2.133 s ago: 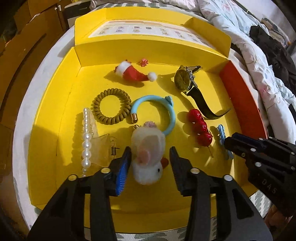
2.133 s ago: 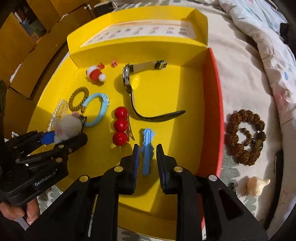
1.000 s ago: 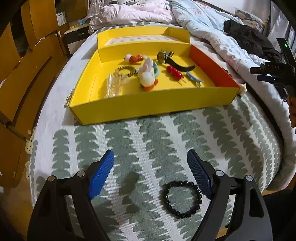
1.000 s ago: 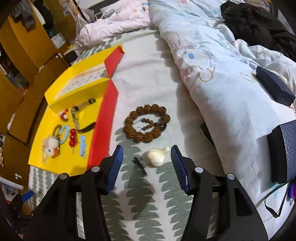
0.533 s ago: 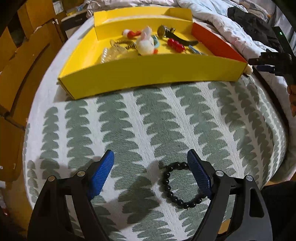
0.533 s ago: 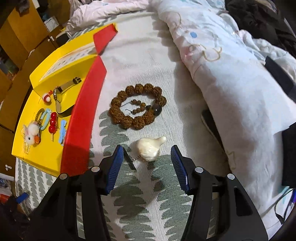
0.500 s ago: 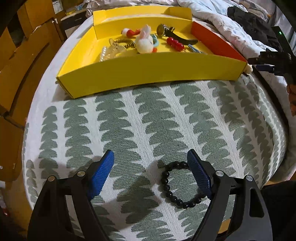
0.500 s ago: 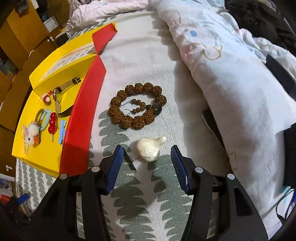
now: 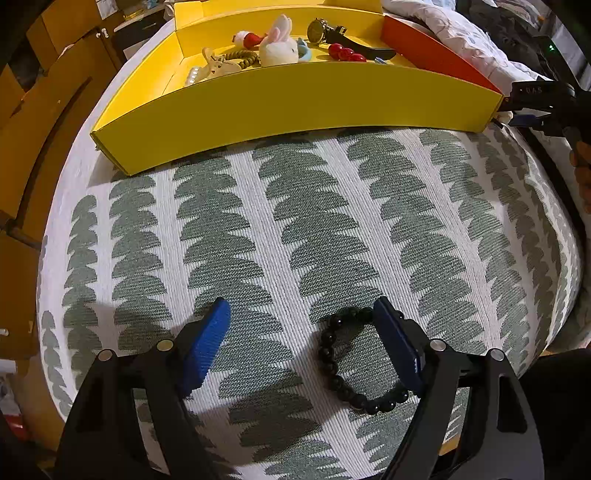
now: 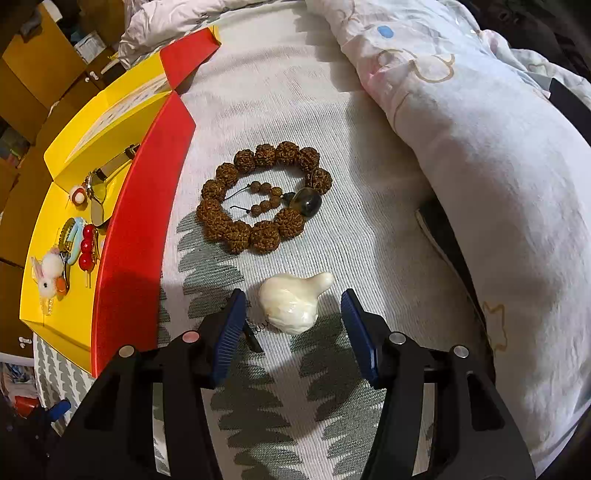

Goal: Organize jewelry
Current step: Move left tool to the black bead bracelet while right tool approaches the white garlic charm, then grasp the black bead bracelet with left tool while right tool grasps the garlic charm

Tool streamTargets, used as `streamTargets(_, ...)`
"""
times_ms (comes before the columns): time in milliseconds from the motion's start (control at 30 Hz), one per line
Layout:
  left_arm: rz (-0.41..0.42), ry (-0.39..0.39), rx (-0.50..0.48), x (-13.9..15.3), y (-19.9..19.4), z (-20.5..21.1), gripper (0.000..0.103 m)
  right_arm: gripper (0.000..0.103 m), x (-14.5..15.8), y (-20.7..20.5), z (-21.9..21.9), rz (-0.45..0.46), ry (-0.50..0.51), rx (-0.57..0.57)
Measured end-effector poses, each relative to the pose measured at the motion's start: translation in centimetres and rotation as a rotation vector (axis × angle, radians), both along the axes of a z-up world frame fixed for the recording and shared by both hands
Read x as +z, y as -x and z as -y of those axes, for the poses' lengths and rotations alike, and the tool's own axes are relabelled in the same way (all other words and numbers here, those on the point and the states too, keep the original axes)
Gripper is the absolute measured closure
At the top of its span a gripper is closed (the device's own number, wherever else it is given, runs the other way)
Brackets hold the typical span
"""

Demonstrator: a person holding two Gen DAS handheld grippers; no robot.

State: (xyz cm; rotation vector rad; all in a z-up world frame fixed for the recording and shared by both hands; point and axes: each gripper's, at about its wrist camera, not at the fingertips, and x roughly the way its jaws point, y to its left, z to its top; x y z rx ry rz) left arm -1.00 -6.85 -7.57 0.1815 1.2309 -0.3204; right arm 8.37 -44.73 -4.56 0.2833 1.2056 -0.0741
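Observation:
A black bead bracelet (image 9: 354, 363) lies on the leaf-patterned cover, close against the right finger of my left gripper (image 9: 303, 314), which hangs open just above it. In the right wrist view a white garlic-shaped charm (image 10: 293, 301) with a small chain lies between the spread fingers of my right gripper (image 10: 291, 306), untouched. Just beyond it rests a brown seed-bead bracelet (image 10: 264, 195). The yellow tray (image 9: 295, 96) holds a plush rabbit (image 9: 279, 46), a watch (image 9: 325, 31), red beads (image 9: 345, 53) and other pieces.
The tray's red side wall (image 10: 133, 236) stands left of the charm. A rumpled quilt (image 10: 480, 147) fills the right side, with a dark flat thing (image 10: 443, 236) at its edge. Wooden furniture (image 9: 40, 110) borders the bed on the left. My right gripper (image 9: 543, 103) shows past the tray corner.
Both grippers have left the tray and sunk toward the bedcover. The left now hangs low over the black bracelet, the right over the white charm. Their openings look the same.

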Motion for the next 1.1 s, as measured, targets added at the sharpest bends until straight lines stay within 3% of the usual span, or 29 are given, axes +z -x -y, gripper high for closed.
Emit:
streamTargets(200,-0.030,0.048,0.002,0.6,0.5,-0.4,0.025,0.046,0.2,-0.1,0.1,0.009,-0.008,-0.001)
streamTargets(367,-0.051,0.030,0.005,0.5,1.1,-0.5,0.025,0.046,0.1,-0.1,0.0,0.008,-0.007,-0.001)
streamTargets(533,-0.075,0.009,0.021,-0.5,1.0,-0.9,0.039,0.046,-0.1,-0.3,0.0,0.009,-0.021,-0.005)
streamTargets(867,-0.045,-0.039,0.018,-1.3,1.7,0.0,0.050,0.046,-0.9,-0.9,-0.3,0.004,-0.033,-0.001)
streamTargets(967,-0.040,-0.037,0.010,-1.3,2.1,0.5,0.061,0.050,-1.0,-1.0,-0.5,0.010,-0.033,0.003)
streamTargets(1033,-0.044,-0.028,0.002,-0.9,2.2,1.4,0.075,0.054,-1.0,-1.1,-0.5,0.013,-0.044,0.003)
streamTargets(1100,-0.052,-0.016,0.006,-1.0,2.3,1.5,0.079,0.056,-1.1,-1.2,-0.6,0.005,-0.037,0.004)
